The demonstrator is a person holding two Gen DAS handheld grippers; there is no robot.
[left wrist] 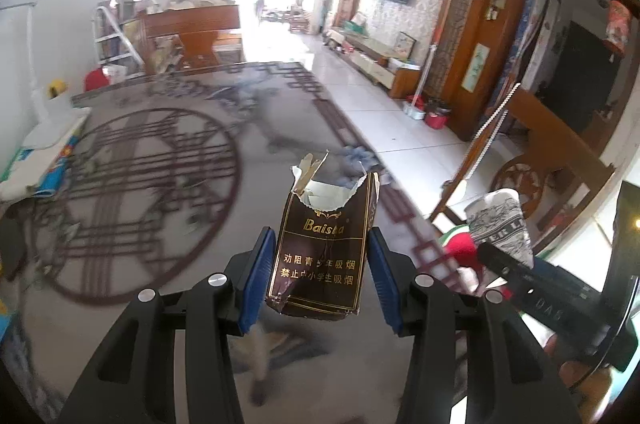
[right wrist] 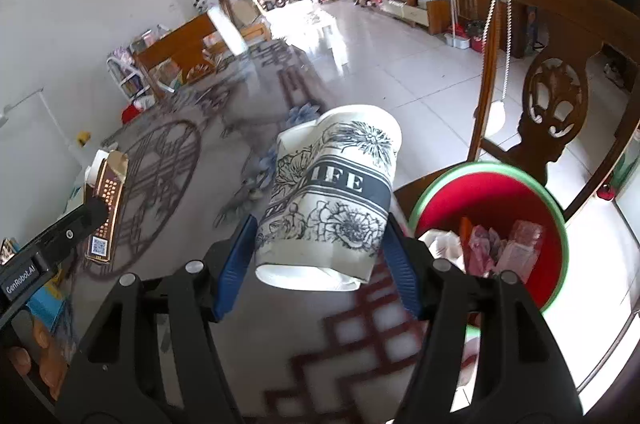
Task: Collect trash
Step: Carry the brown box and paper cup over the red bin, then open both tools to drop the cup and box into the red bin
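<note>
The left tongs are clamping a torn dark-brown cardboard cigarette packet with gold lettering, both blue pads pressing on its sides. The packet is standing upright between the pads, its ripped top showing pale inner foil; its lower left corner is crumpled. In the right wrist view the same packet is appearing edge-on at the left, partly covered by the black finger of the left tongs.

The right tongs are clamping a crushed white paper cup printed with black flowers and a dark lettered band. The cup is lying tilted, its mouth facing away from the camera; the band's lettering is partly folded out of sight. In the left wrist view only the cup's upper part is showing.

A round red bin with a green rim is sitting just right of the cup, holding pink and white wrappers; its near edge is cut off by the right tongs. A carved brown wooden chair is standing behind it. The patterned grey worktop beneath is motion-blurred.
</note>
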